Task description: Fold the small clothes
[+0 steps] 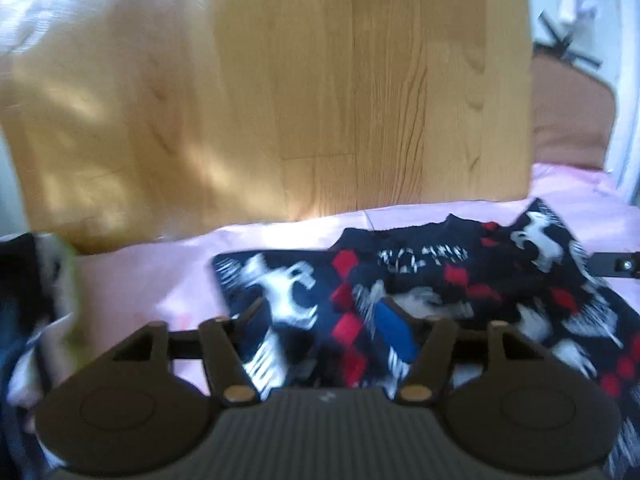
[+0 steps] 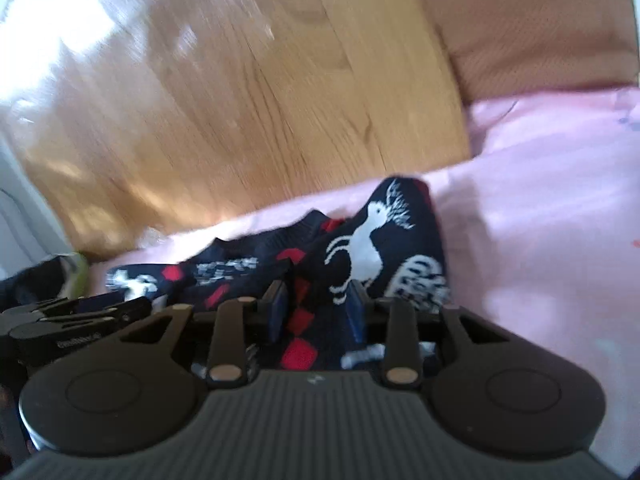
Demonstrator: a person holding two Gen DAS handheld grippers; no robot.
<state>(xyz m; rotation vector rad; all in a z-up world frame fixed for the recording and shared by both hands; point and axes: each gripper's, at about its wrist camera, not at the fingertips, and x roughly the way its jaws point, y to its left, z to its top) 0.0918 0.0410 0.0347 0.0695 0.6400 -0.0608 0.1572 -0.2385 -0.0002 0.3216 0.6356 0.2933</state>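
A small navy sweater (image 1: 420, 276) with white animal shapes and red diamonds lies rumpled on a pink sheet (image 1: 132, 280). It also shows in the right wrist view (image 2: 360, 248). My left gripper (image 1: 324, 320) is open, its fingers spread over the sweater's front left part, and one blue pad (image 1: 394, 330) rests on the cloth. My right gripper (image 2: 318, 304) is open with a fold of the sweater's right side standing between its fingers (image 2: 276, 304). The left gripper's black body (image 2: 80, 316) shows at the left of the right wrist view.
A wooden headboard (image 1: 320, 92) stands behind the pink sheet. A brown cushion (image 2: 532, 24) lies at the back right. A pile of other clothes (image 1: 44, 304) with a dark and a light green item sits at the far left.
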